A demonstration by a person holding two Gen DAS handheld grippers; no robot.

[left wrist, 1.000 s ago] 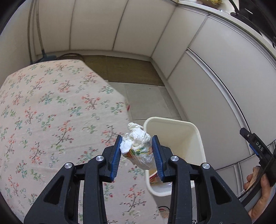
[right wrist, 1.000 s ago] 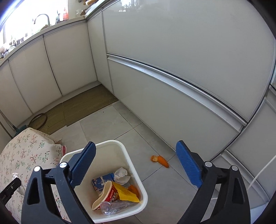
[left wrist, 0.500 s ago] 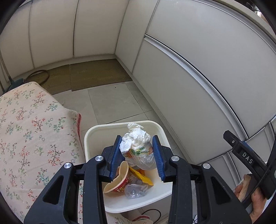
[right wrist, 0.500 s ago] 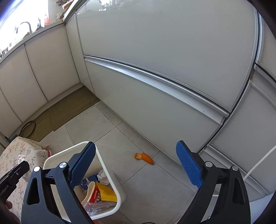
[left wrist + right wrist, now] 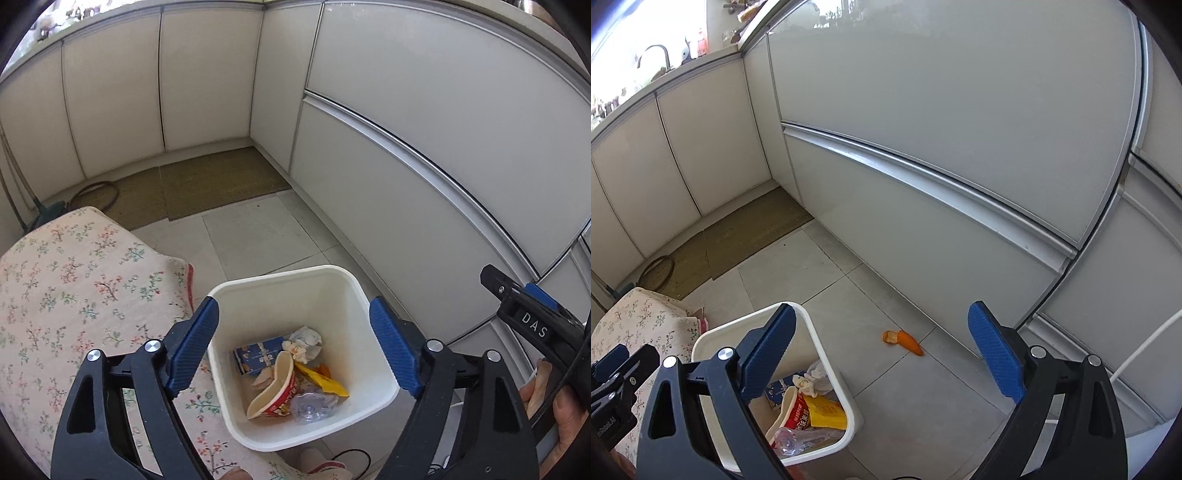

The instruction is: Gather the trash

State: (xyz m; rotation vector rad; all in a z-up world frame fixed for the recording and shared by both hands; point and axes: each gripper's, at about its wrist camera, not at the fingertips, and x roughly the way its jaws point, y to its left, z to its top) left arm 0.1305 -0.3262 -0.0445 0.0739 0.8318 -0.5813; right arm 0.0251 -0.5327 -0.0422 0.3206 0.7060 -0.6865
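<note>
1. pale cabinet fronts (image 5: 406, 122) wrap the corner of a grey tiled floor (image 5: 258, 236), with a brown mat (image 5: 207, 184) lying at 12 o'clock from the bin.
2. at 9 o'clock in the left wrist view, a floral cloth (image 5: 74, 280) covers a cushion-like surface that sits just beside the bin.
3. left gripper (image 5: 293, 343) hangs directly above the white trash bin (image 5: 332, 275), its blue pads spread wide with nothing between them.
4. inside the bin lie a crumpled white wad (image 5: 304, 341), a blue carton (image 5: 258, 358), a red paper cup (image 5: 275, 391), a yellow wrapper (image 5: 323, 382) and a clear plastic piece (image 5: 312, 406).
5. right gripper (image 5: 882, 354) is also spread open and empty, over the floor at the bin's 3 o'clock side.
6. an orange carrot piece (image 5: 903, 341) lies on the tiles between the right gripper's pads in view, apart from the bin and near the cabinet base.
</note>
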